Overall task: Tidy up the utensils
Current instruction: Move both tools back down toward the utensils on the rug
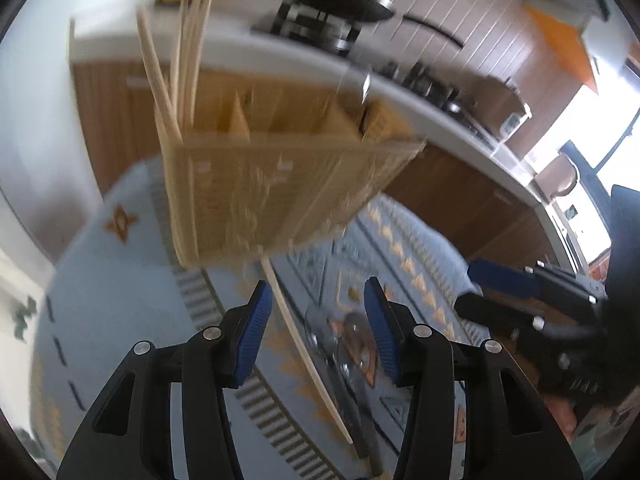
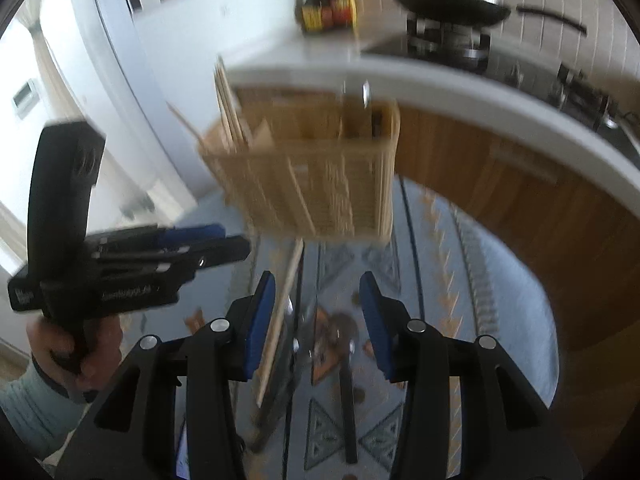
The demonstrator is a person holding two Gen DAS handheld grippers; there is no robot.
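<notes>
Both the left gripper (image 1: pixel 318 322) and the right gripper (image 2: pixel 318 320) stood wide open, holding nothing. The woven tan compartment basket (image 1: pixel 280 184) filled frame centre. One pale wooden chopstick (image 1: pixel 304 356) lay below; it probably needed grasping next.

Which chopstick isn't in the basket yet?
The lone chopstick lying flat on the rug, just in front of the left tongs. The others stand upright in the basket's left end.

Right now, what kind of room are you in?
It looks like a home kitchen. A black pan sits on a gas stove on a long white counter with wooden cabinets under it. A woven utensil basket with wooden chopsticks stands on a patterned blue cloth.
</notes>
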